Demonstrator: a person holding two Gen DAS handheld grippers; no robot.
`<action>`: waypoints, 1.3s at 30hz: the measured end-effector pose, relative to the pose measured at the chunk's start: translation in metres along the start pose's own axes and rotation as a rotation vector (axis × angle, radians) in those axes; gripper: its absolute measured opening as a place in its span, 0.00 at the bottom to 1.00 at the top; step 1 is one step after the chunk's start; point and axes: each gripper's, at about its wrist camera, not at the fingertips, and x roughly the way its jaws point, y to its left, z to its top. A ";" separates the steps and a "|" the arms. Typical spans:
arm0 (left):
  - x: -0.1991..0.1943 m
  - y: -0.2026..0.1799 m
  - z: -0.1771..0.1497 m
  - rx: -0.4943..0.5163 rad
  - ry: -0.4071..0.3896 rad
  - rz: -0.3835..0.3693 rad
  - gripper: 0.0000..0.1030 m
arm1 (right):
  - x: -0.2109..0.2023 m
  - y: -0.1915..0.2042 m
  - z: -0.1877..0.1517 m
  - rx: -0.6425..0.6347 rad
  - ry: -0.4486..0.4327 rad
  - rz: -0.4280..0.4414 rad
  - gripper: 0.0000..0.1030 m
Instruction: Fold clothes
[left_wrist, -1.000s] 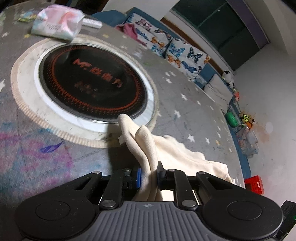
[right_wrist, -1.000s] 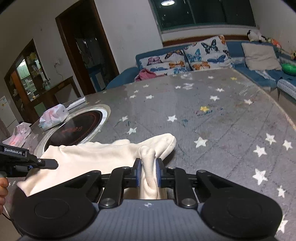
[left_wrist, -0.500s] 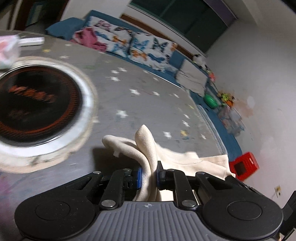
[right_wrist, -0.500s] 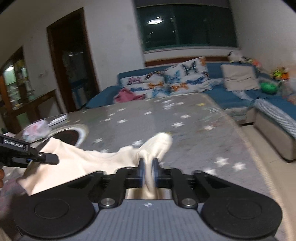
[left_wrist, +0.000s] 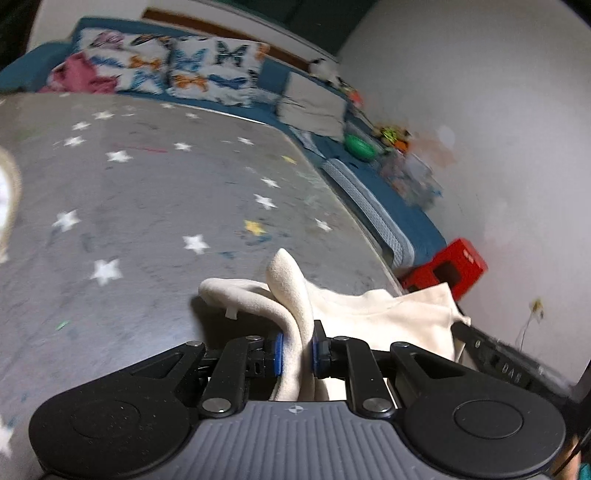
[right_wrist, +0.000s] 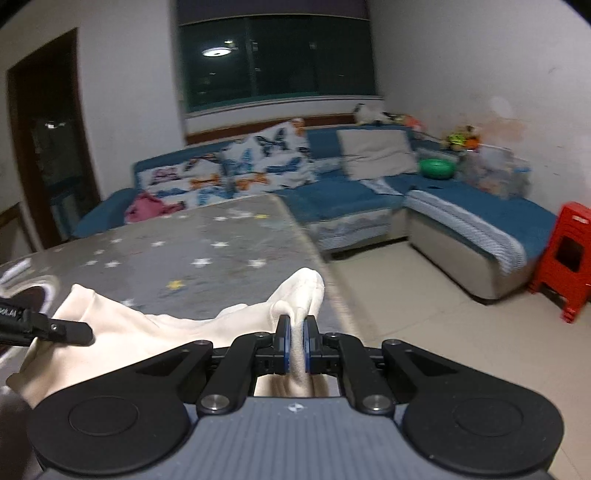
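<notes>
A cream garment hangs stretched between both grippers over the grey star-patterned table. My left gripper is shut on a bunched fold of the cream garment, which loops up past the blue pads. In the right wrist view my right gripper is shut on another thin fold of the cream garment, near the table's right edge. The left gripper's black tip shows at the left, on the cloth. The right gripper's black body shows at the lower right of the left wrist view.
A round hotplate rim lies at the table's left. A blue corner sofa with butterfly cushions stands behind. A red plastic stool stands on the tiled floor at the right. A pink cloth lies on the sofa.
Both grippers have carried the garment to the right across the table, away from the hotplate, toward the table's right edge. Both views have swung toward the sofa and stool. The grips held.
</notes>
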 end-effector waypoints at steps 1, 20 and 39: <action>0.003 0.001 -0.001 0.002 0.011 0.011 0.16 | 0.003 -0.005 -0.001 0.005 0.011 -0.019 0.06; 0.013 -0.001 0.017 0.085 0.008 0.064 0.31 | 0.054 0.027 -0.003 -0.065 0.111 0.129 0.26; 0.061 -0.007 0.021 0.125 0.065 0.023 0.23 | 0.068 0.032 -0.010 -0.095 0.120 0.115 0.36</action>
